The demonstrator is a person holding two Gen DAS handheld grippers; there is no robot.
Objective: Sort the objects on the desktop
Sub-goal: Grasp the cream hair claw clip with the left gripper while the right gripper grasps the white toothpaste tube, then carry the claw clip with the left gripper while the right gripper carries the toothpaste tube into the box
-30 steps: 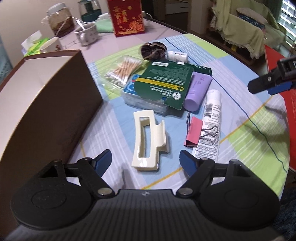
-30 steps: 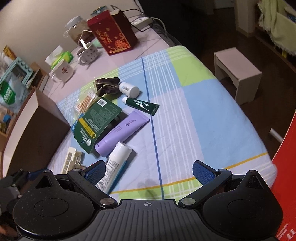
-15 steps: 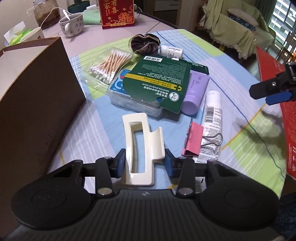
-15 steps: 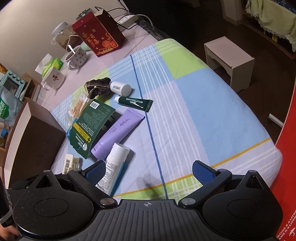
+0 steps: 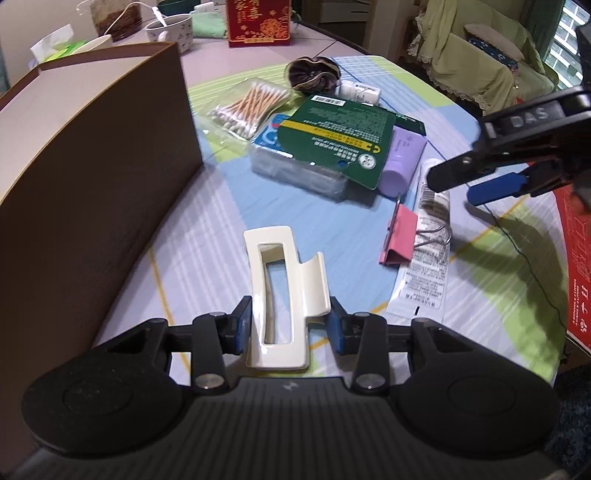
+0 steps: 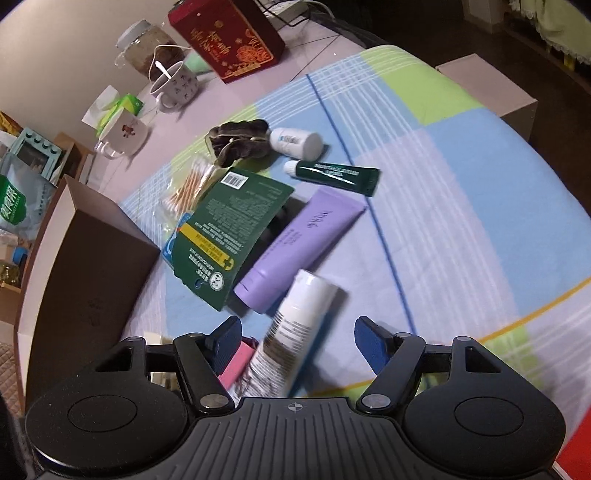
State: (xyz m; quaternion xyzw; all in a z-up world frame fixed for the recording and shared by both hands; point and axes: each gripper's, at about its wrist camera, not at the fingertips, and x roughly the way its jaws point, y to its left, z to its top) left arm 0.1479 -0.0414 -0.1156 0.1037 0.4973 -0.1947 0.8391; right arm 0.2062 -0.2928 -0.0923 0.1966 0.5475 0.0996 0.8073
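Note:
My left gripper is shut on a cream hair claw clip, its pads pressing the clip's near end just above the checked cloth. A brown open-topped box stands close on its left. My right gripper is open and low over a white tube; the tube lies between its fingers without touching either. A pink binder clip rests on the tube beside the right gripper's left finger. In the left wrist view the right gripper hangs over the tube's cap end, beyond the binder clip.
A green card pack lies over a clear box, next to a purple tube. Behind are cotton swabs, a dark scrunchie, a small white bottle and a green tube. Mugs and a red box stand further back.
The left gripper moved forward over the hair clip and shut on it. The right gripper came down and left over the white tube, its fingers drawn closer together.

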